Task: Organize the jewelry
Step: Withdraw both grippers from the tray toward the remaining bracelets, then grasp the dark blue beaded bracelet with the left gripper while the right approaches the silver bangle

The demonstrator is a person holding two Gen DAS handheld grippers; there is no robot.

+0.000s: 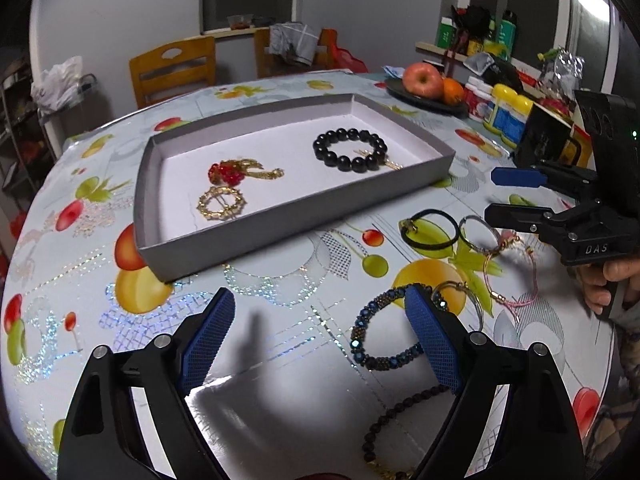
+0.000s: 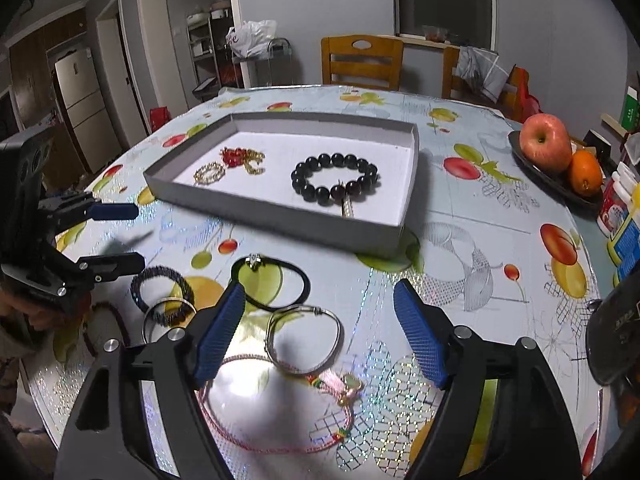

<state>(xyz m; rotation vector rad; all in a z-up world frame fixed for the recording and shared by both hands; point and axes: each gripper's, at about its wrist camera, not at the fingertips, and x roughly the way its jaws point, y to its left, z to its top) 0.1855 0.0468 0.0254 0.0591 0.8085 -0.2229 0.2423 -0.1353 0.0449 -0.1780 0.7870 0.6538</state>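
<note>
three pieces are already placed in the grey tray [image 1: 192, 268] — black bead bracelet [image 1: 349, 147], red brooch [image 1: 226, 172], gold ring buckle [image 1: 221, 203]. several bracelets remain on the table [image 2: 460, 208] — blue beaded bracelet [image 1: 372, 340] included. left gripper [image 1: 320, 340] and right gripper [image 2: 320, 332] are open, nothing held.

Each claw is a black plastic frame with two wedge-shaped arms, silver round screws at the joints and blue cross-hatched pads [image 1: 212, 336] on the fingers. The right claw [image 1: 504, 196] carries white "DAS" lettering; the hand [image 1: 612, 284] gripping its handle shows a patterned grey sleeve.
</note>
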